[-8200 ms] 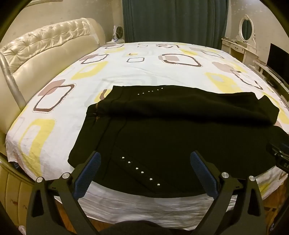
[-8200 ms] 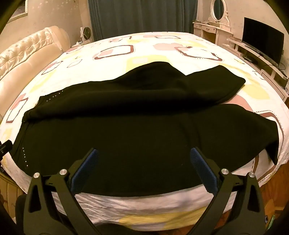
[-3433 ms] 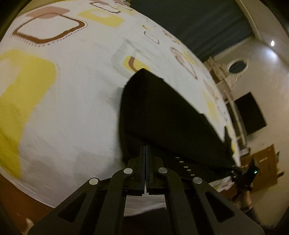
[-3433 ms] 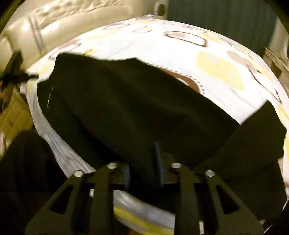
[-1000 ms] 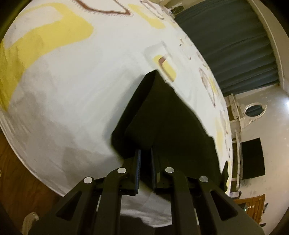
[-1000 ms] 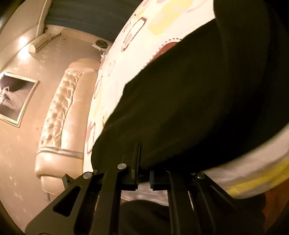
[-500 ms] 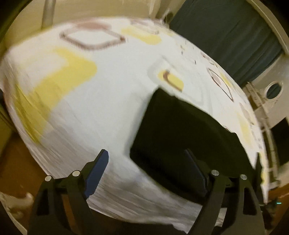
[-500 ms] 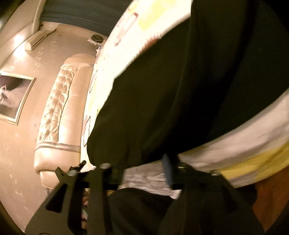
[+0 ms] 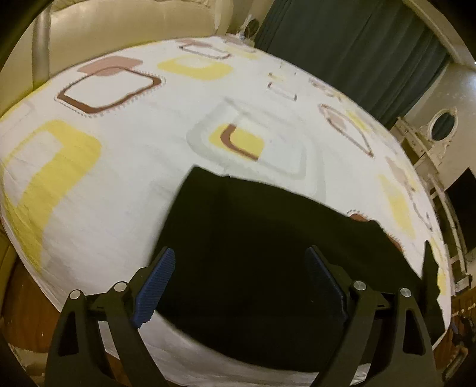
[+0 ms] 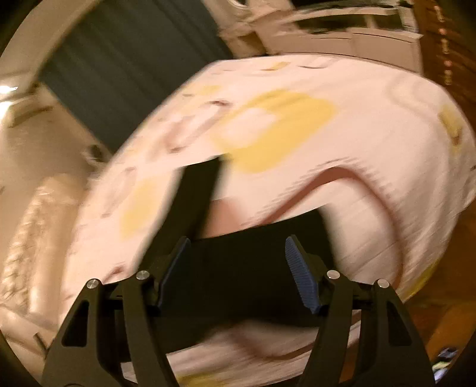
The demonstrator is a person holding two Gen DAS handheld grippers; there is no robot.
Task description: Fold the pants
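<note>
The black pants (image 9: pixel 267 253) lie flat near the front edge of the bed, folded lengthwise with one leg over the other. My left gripper (image 9: pixel 238 285) is open and empty, hovering just above the waist end of the pants. In the blurred right wrist view the leg ends of the pants (image 10: pixel 247 268) lie on the sheet, one cuff (image 10: pixel 196 193) sticking out towards the far side. My right gripper (image 10: pixel 238 271) is open and empty just above them.
The bed has a white sheet (image 9: pixel 119 166) with yellow and brown squares. A cream tufted headboard (image 9: pixel 119 23) is at the back left. Dark curtains (image 9: pixel 342 50), a white dressing table (image 9: pixel 428 143) and a TV (image 9: pixel 461 208) stand beyond. Wooden floor (image 9: pixel 20 312) shows below the bed edge.
Both grippers were shut on the pants a second ago, laying one leg over the other. Both have opened, let go of the fabric and pulled back; the right camera has swung round.
</note>
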